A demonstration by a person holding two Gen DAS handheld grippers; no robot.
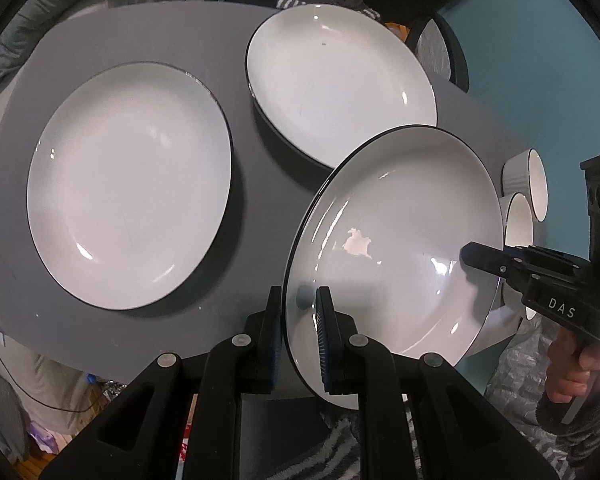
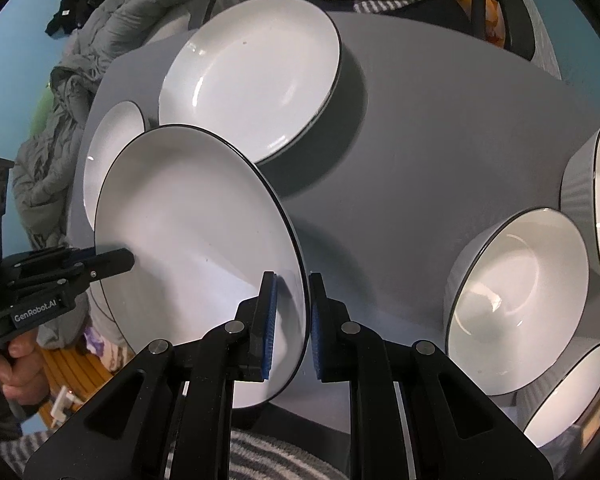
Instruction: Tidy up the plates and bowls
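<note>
A: While the left gripper (image 1: 300, 336) looks down, what do its fingers pinch?
B: The near rim of a tilted white plate (image 1: 396, 240), lifted off the grey desk (image 1: 256, 216). The right gripper (image 1: 470, 256) clamps the plate's opposite rim. Two more plates lie flat: a big plate (image 1: 132, 184) toward the desk's left edge, another plate (image 1: 340, 80) toward its far edge. Two bowls (image 1: 528, 184) sit by the right edge.

A: And from the right wrist?
B: The right gripper (image 2: 292, 320) has its fingers pinched on the same plate's (image 2: 196, 240) rim, one blue pad on each face. The left gripper (image 2: 124, 260) grips its other side. Three bowls (image 2: 520, 300) crowd the desk's (image 2: 440, 140) right edge.
</note>
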